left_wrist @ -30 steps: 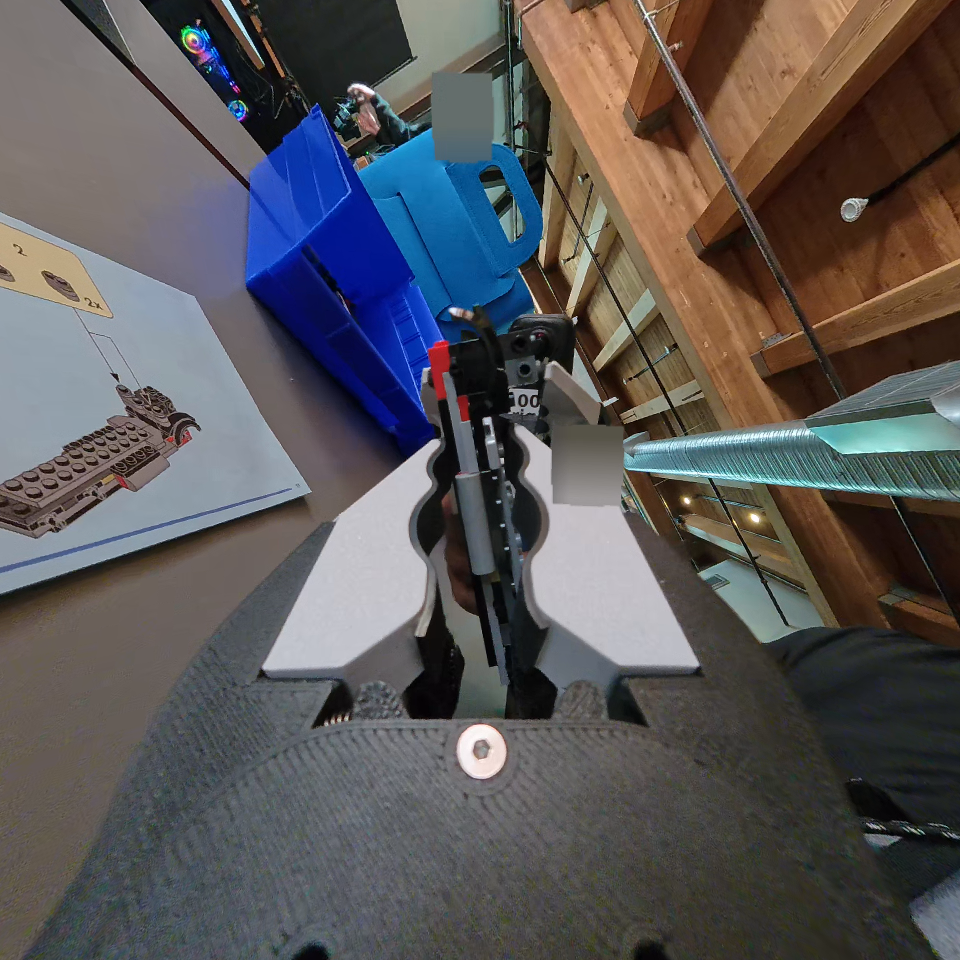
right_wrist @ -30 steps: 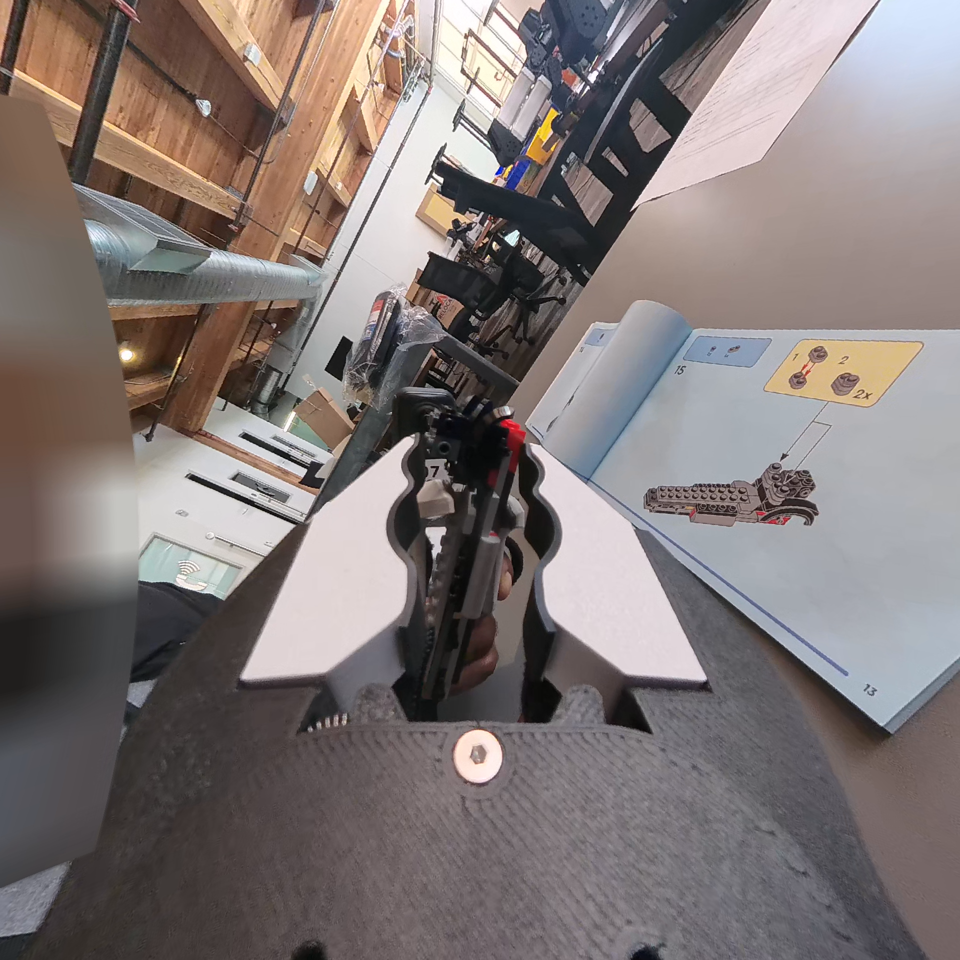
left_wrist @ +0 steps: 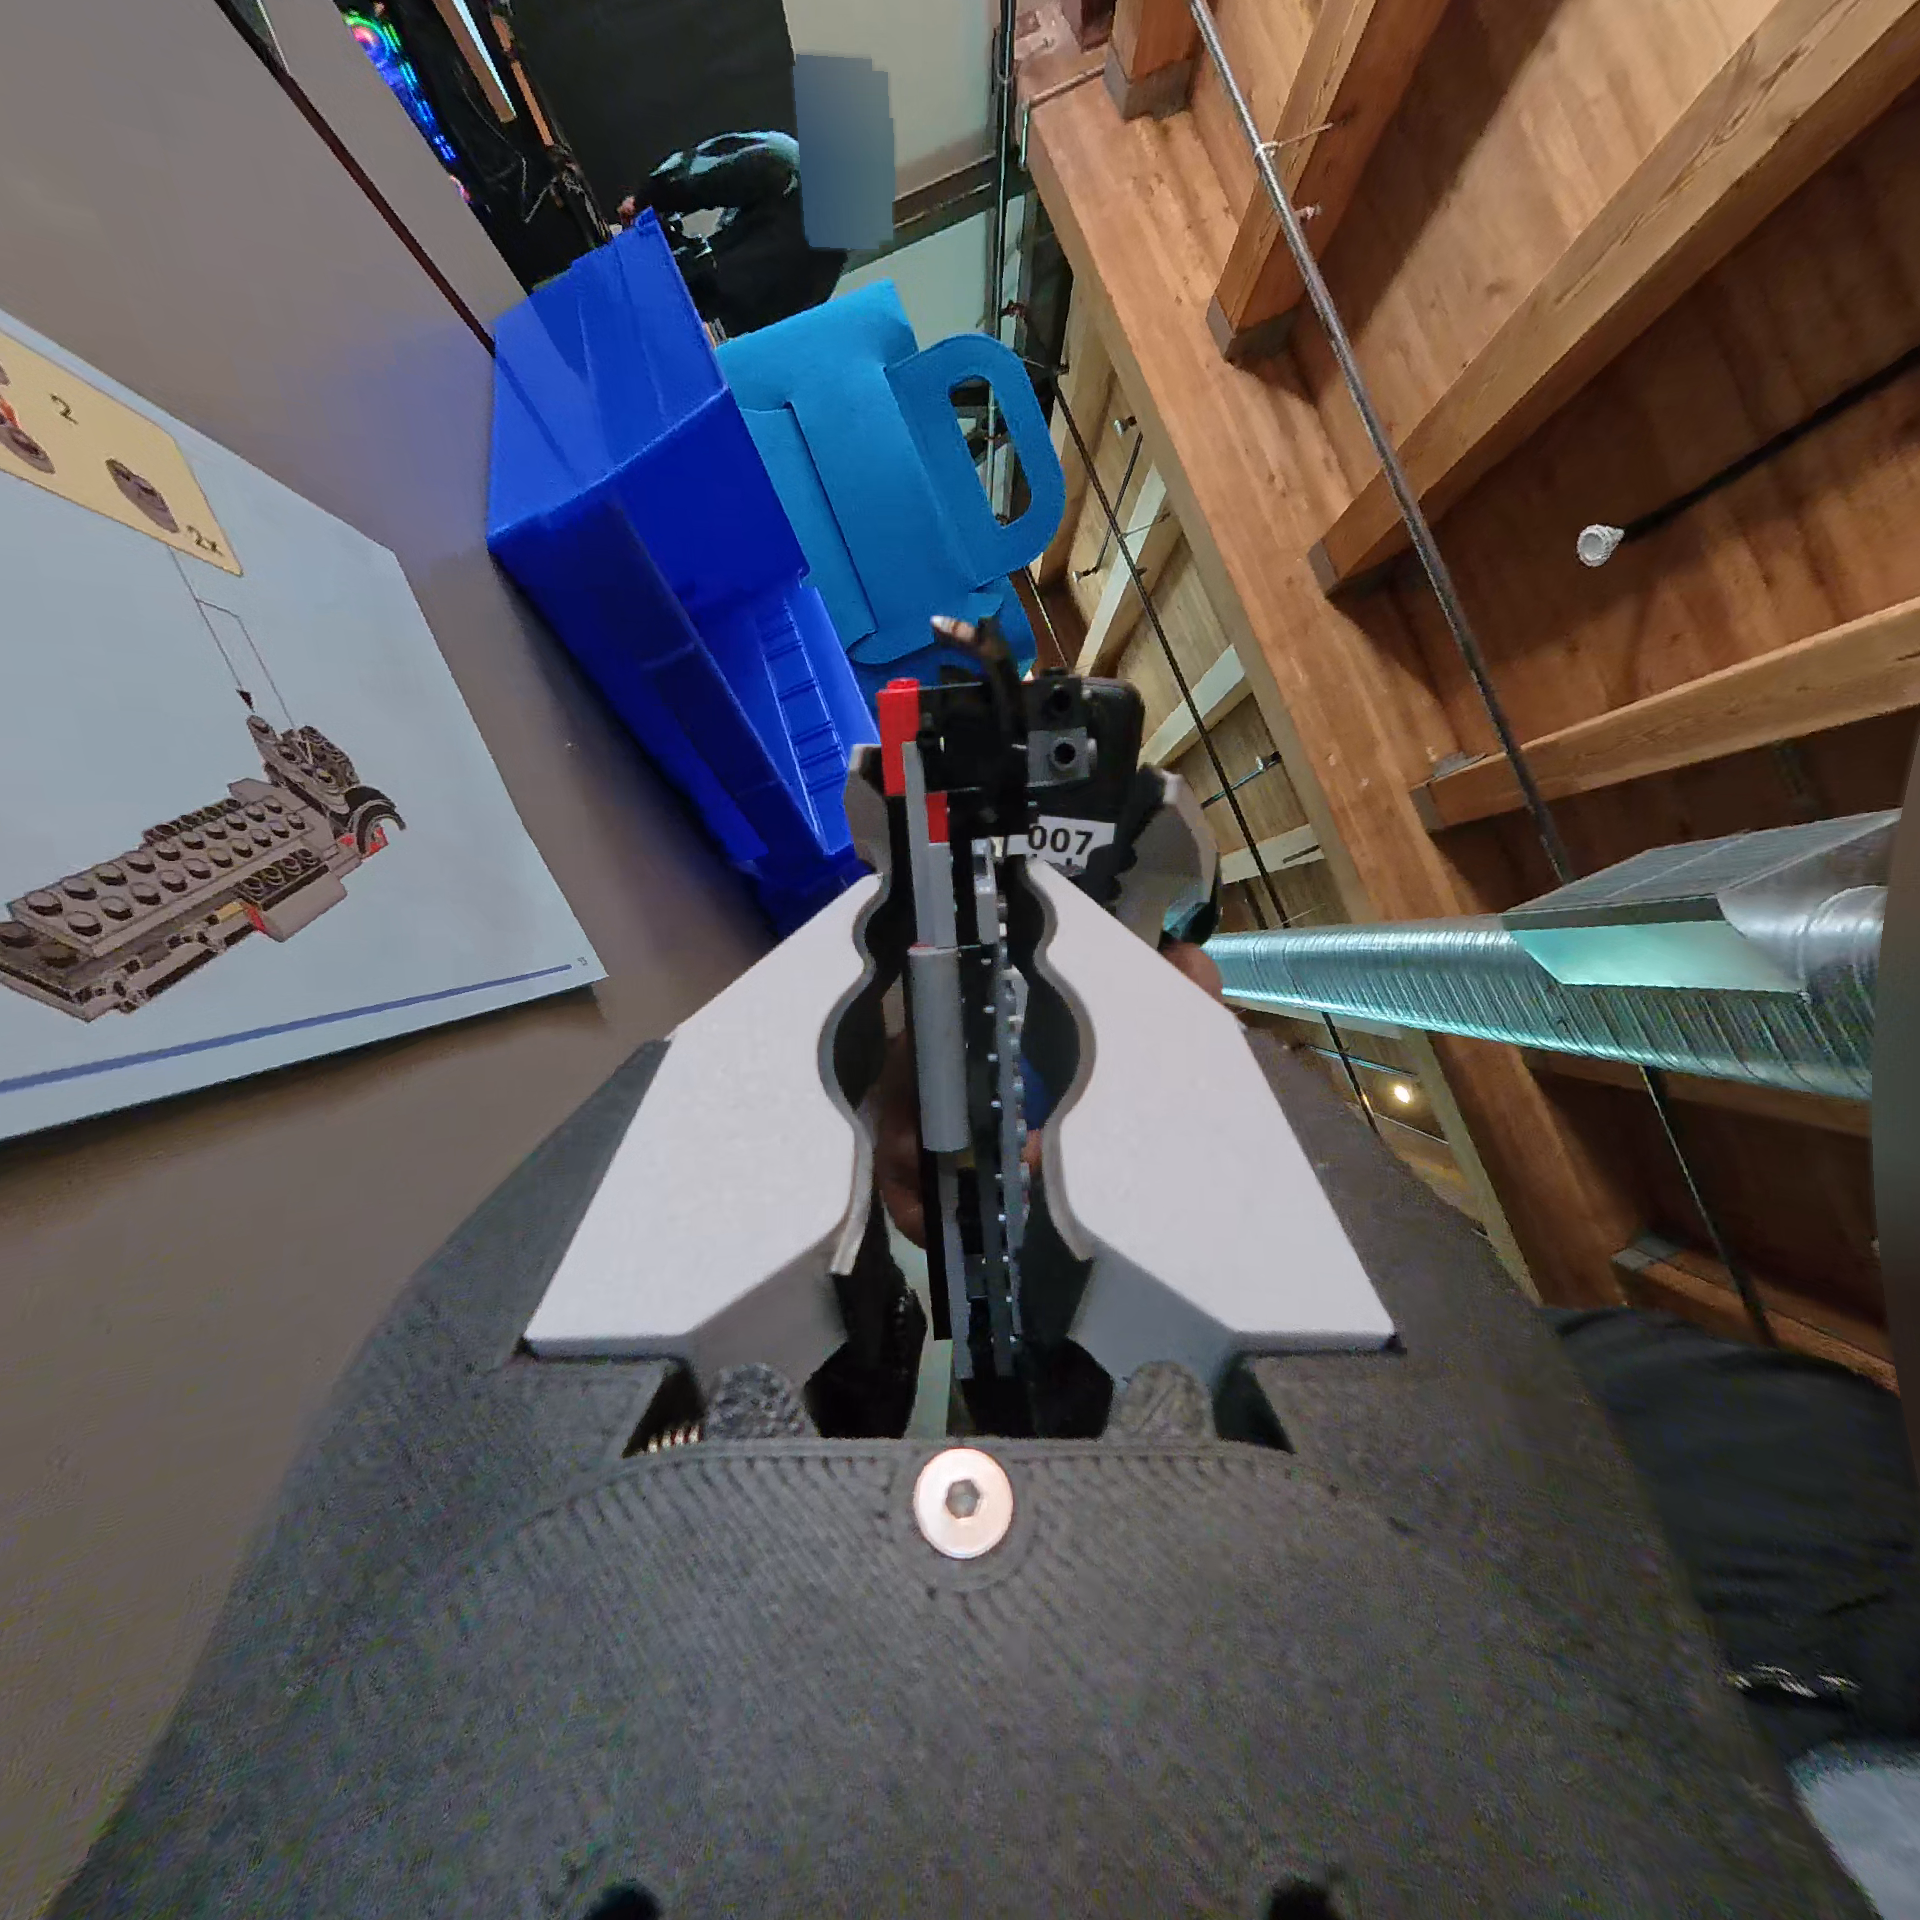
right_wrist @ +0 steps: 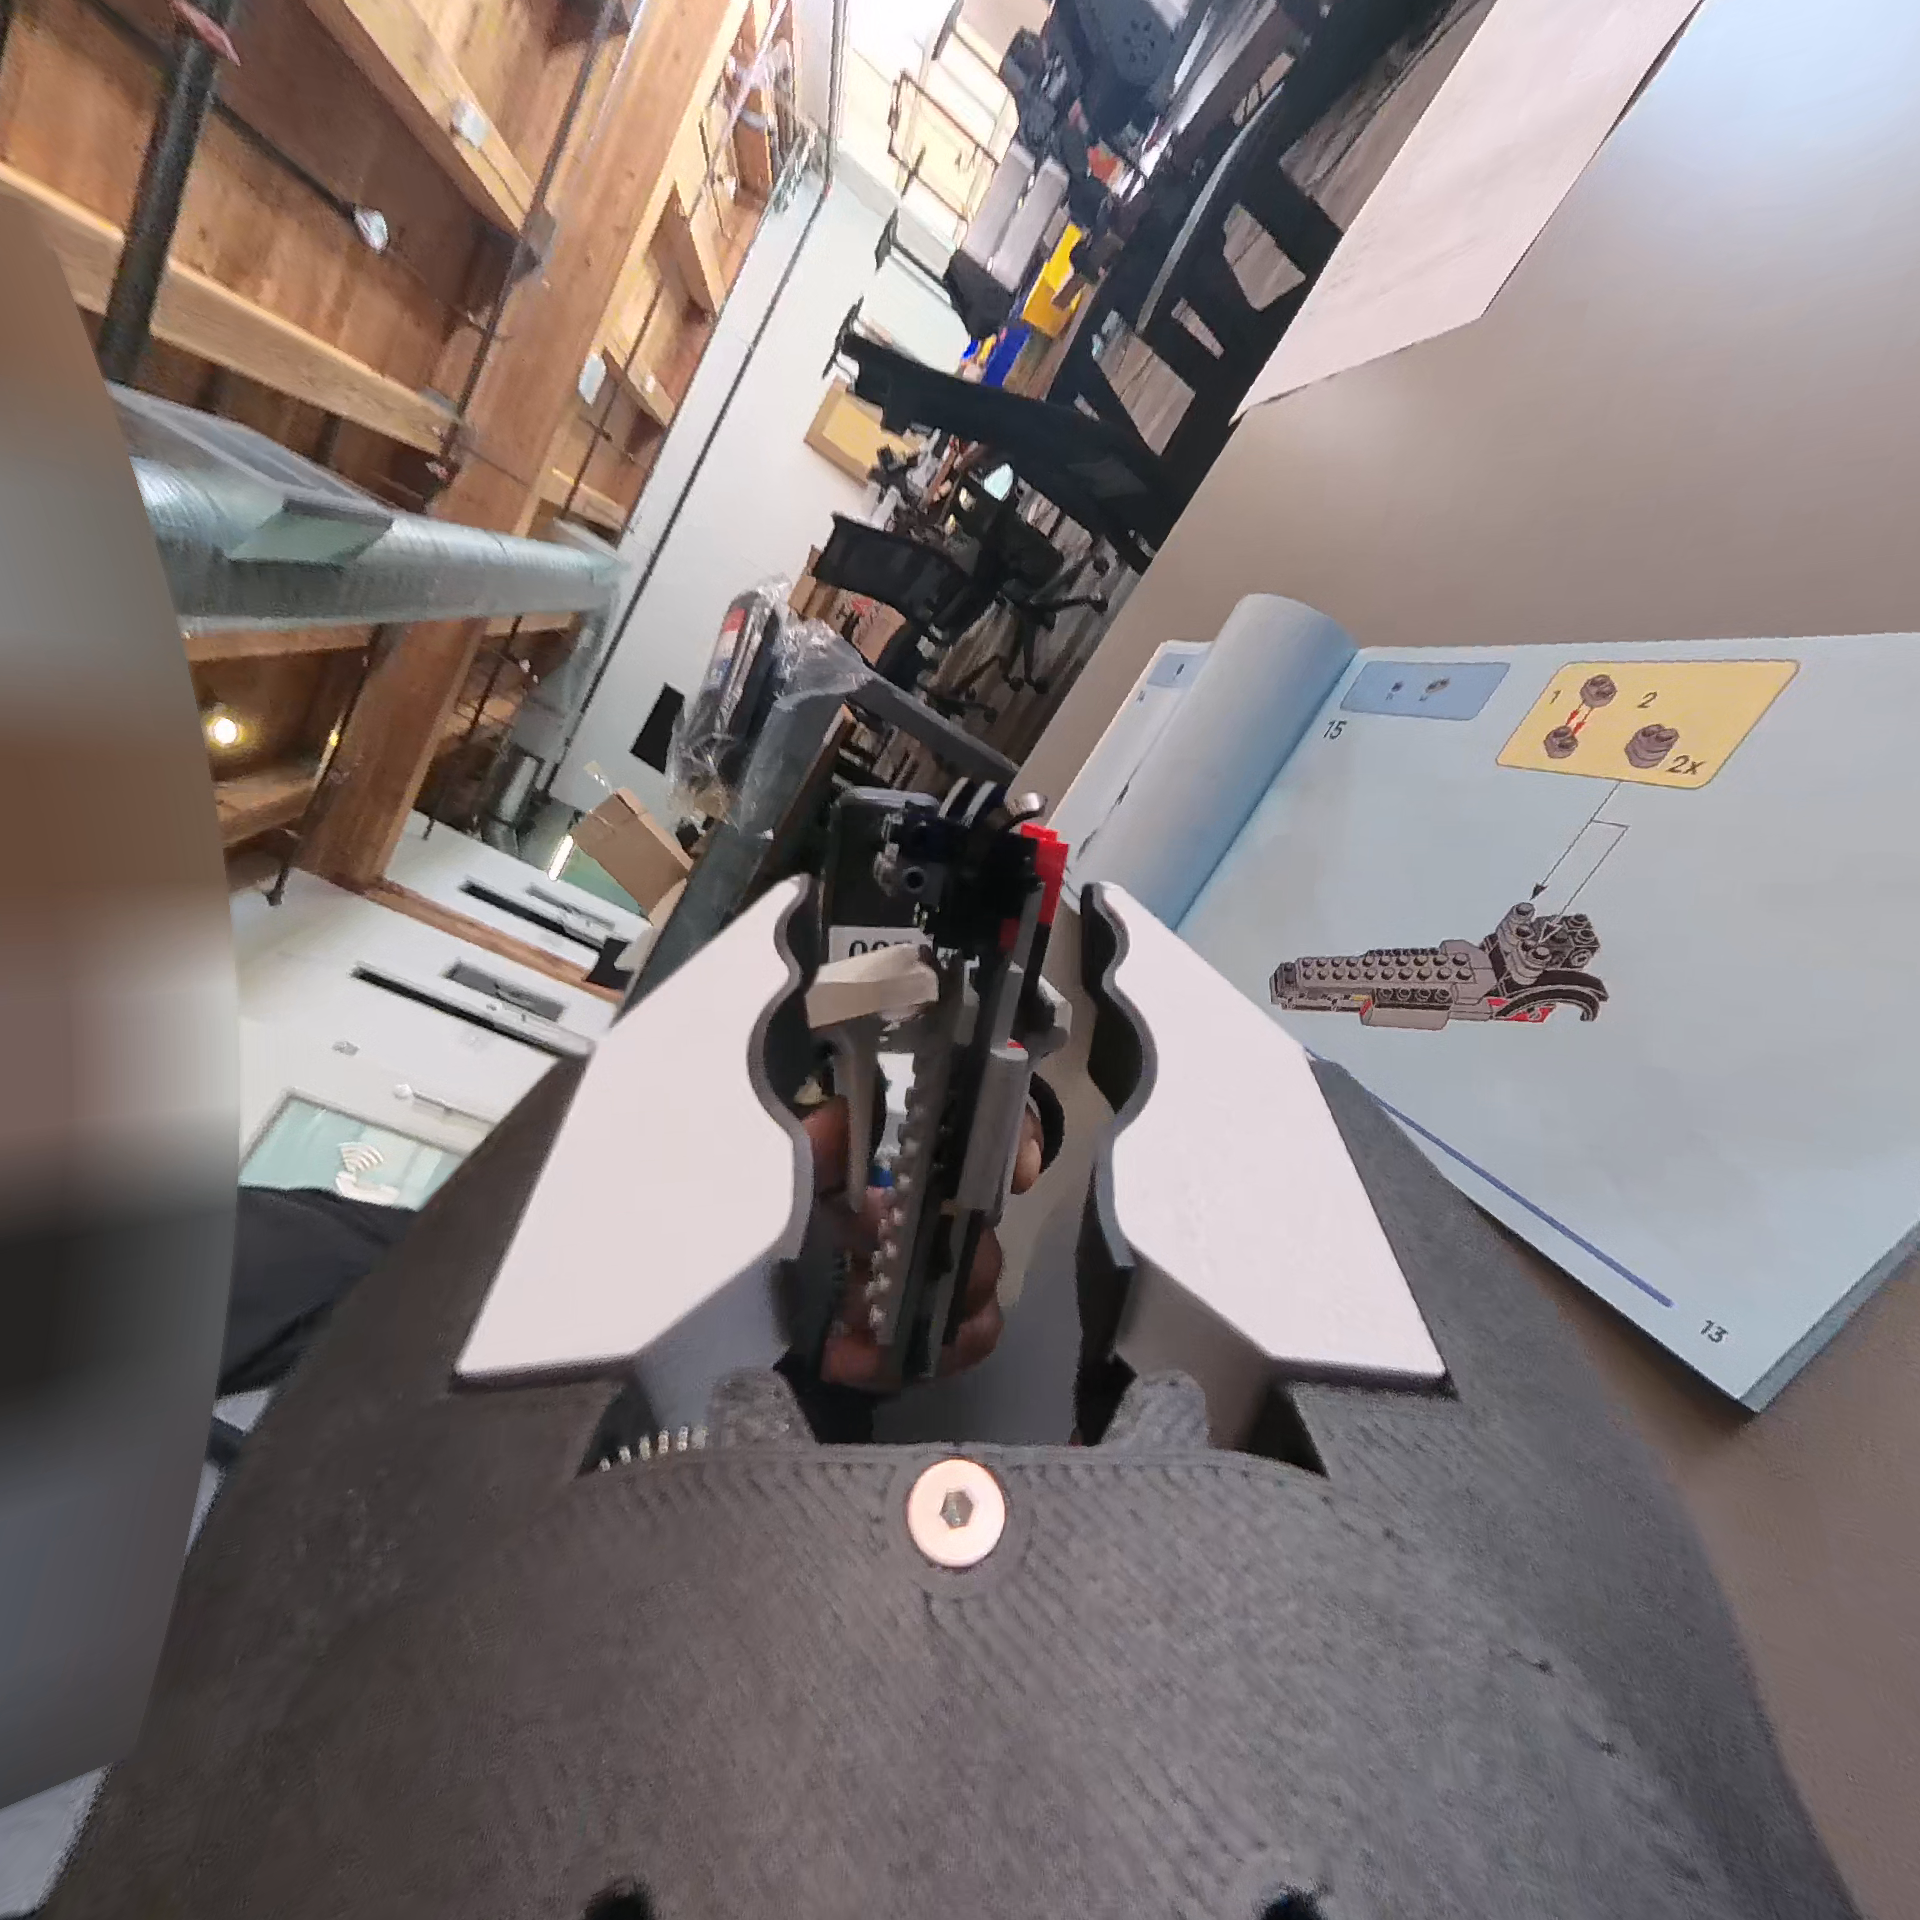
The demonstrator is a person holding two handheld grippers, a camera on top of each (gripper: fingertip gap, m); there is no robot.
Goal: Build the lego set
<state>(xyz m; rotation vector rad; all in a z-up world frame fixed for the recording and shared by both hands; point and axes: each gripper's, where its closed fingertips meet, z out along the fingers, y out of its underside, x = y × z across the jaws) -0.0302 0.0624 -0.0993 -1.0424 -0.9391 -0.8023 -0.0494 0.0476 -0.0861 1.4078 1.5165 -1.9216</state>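
Observation:
A thin grey, black and red lego model (left_wrist: 935, 1039) stands edge-on between my left gripper's (left_wrist: 956, 883) fingers, which are shut on it. It is held in the air beside the table. My right gripper (right_wrist: 940, 894) faces it from the other side. Its jaws straddle the same model (right_wrist: 987, 1101) with small gaps on both sides, so it is open. One right finger (left_wrist: 1174, 842) shows past the model in the left wrist view. One left finger (right_wrist: 868, 987) shows inside the right jaws. A hand shows behind the model.
The open instruction booklet (left_wrist: 260, 831) (right_wrist: 1558, 987) lies on the brown table (left_wrist: 260, 1351). A blue bin (left_wrist: 623, 540) and a blue carrier with a handle (left_wrist: 914, 447) stand past it. A white sheet (right_wrist: 1507, 187) lies farther off. A person (left_wrist: 727, 208) is in the background. My left and right fingertips are right by each other.
My right gripper's jaws have spread a little around the model. My left gripper still holds the model and has shifted only slightly.

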